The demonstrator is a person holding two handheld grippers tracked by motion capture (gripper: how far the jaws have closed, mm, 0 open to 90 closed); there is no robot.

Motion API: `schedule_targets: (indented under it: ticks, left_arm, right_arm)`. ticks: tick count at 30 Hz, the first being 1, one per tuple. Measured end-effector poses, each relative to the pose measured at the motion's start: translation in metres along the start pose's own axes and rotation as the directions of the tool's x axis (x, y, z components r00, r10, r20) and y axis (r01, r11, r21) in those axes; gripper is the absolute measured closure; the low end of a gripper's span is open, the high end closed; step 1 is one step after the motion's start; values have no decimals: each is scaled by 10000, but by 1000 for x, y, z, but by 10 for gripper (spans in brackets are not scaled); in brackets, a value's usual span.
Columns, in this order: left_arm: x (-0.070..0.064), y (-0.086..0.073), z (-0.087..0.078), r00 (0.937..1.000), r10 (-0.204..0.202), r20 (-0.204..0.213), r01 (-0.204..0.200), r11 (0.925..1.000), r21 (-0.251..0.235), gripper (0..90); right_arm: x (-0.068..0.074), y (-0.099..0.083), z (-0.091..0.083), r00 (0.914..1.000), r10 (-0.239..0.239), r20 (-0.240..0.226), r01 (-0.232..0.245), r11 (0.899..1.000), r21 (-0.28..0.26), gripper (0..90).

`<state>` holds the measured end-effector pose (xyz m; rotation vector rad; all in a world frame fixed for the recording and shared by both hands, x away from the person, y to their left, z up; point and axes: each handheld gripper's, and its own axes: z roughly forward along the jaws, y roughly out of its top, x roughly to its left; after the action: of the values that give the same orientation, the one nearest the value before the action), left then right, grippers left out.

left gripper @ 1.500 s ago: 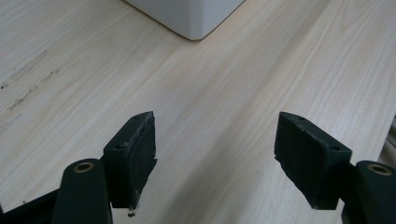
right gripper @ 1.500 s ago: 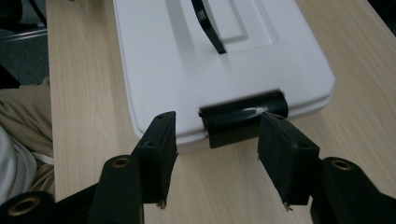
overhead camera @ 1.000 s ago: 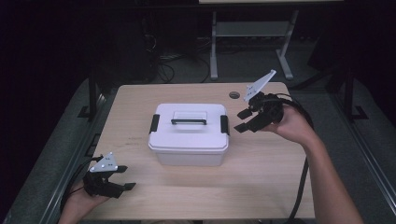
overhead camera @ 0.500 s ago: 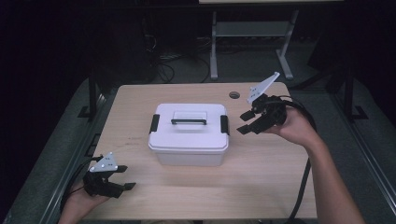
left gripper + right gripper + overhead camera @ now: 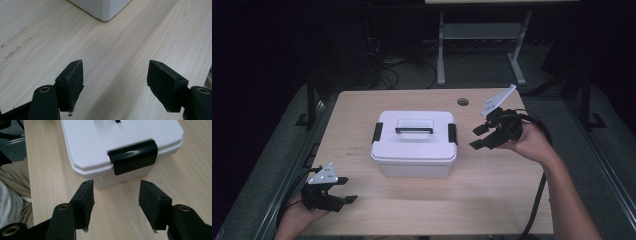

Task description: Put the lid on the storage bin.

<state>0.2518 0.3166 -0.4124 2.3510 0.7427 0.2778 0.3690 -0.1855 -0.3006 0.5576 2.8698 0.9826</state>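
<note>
Left gripper [image 5: 343, 192] rests at the near-left table [image 5: 492, 200] corner, jaws apart, empty, well clear of the white box [image 5: 414, 150] at centre. Right gripper [image 5: 477, 137], jaws apart, faces the box's right black latch [image 5: 133, 156]; since a second ago it has dropped lower. Risk: approaching too low, the jaws could shove the light box sideways instead of catching the latch

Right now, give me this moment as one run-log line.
right hand-held gripper: open, facing right latch, not touching | left hand-held gripper: open, near table front-left corner | white box: lid on
</note>
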Motion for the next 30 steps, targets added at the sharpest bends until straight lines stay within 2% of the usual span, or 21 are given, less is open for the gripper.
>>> schedule_targets:
  ticks: [6, 14, 19, 30]
  left_arm:
    - [0, 1, 1, 10000, 23, 22, -23, 10000, 21, 290]
    - [0, 0, 1, 10000, 2, -2, -2, 10000, 24, 290]
    - [0, 0, 2, 10000, 2, 6, -2, 10000, 49, 289]
    - [0, 0, 2, 10000, 9, 19, -9, 10000, 96, 289]
  right_arm:
    - [-1, -10, 5, 9999, 138, -59, -138, 9998, -126, 447]
    - [-1, -23, 14, 9993, 333, -142, -333, 9994, 3, 433]
    - [0, -31, 17, 9988, 466, -176, -469, 9987, -196, 433]
    - [-1, -51, 24, 9968, 768, -223, -773, 9967, -239, 428]
